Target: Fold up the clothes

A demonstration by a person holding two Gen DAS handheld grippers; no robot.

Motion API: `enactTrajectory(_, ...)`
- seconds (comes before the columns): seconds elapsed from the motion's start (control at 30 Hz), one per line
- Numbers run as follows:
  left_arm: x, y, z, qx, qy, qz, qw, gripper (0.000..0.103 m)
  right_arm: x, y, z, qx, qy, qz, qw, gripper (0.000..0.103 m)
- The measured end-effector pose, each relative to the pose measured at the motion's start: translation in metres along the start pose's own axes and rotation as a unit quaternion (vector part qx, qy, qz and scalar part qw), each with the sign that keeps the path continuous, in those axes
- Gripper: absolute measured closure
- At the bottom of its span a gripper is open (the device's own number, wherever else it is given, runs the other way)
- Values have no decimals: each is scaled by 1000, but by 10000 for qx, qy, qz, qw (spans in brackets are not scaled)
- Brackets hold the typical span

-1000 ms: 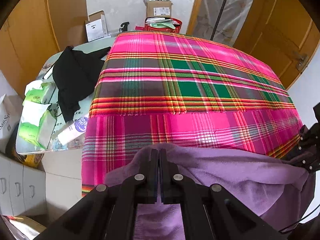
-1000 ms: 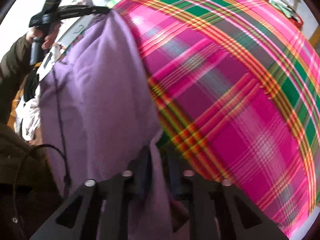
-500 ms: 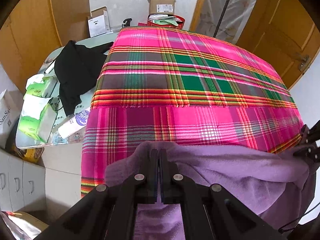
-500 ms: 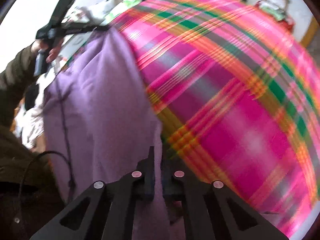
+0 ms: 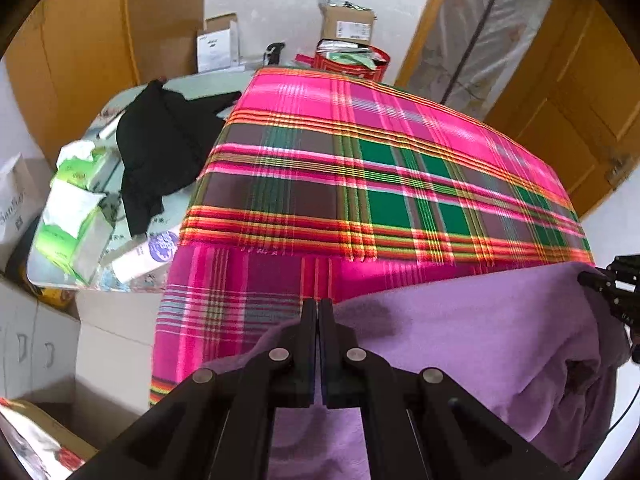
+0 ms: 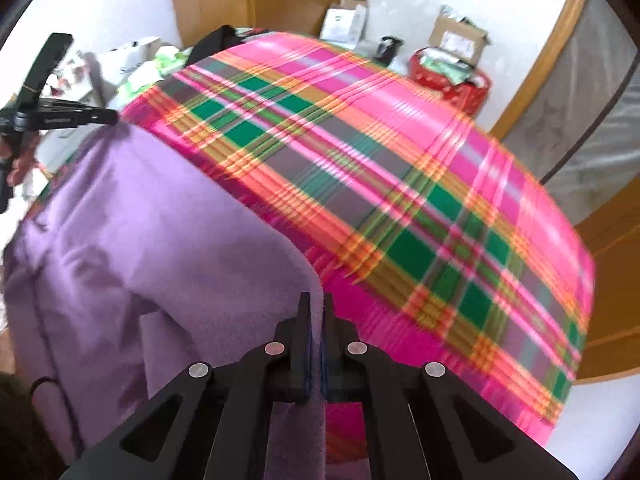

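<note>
Your left gripper (image 5: 319, 312) has its fingers clenched on one corner of the purple cloth (image 5: 460, 332); your right gripper (image 6: 316, 312) is clenched on the other. The cloth's held edge runs straight from one gripper to the other, its body hanging toward you. The plaid surface (image 5: 360, 184) lies beyond that edge, so both hands sit equally close.

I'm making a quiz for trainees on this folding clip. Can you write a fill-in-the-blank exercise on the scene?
1. Both grippers are shut on the ____ garment.
2. The plaid cloth is mostly ____.
3. Beside the plaid cloth lies a ____ garment.
4. The left gripper holds the garment's ____ end in the right wrist view.

Missing words: purple; pink; black; left
</note>
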State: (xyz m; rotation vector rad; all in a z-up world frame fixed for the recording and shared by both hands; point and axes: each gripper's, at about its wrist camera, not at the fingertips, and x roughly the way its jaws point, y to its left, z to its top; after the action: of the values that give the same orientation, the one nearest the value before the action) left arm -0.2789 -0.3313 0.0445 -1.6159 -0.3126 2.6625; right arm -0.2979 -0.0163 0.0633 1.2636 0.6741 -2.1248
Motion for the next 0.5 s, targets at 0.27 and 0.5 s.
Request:
enactTrajectory(0.27, 10, 2, 14, -175, -55, 94, 9998, 102, 21, 1, 17, -213, -82, -547, 9982, 100)
enactTrajectory(0.5, 14, 1, 29, -73, -166, 254, 9995, 102, 34, -4, 30, -264, -127, -919, 9953, 100)
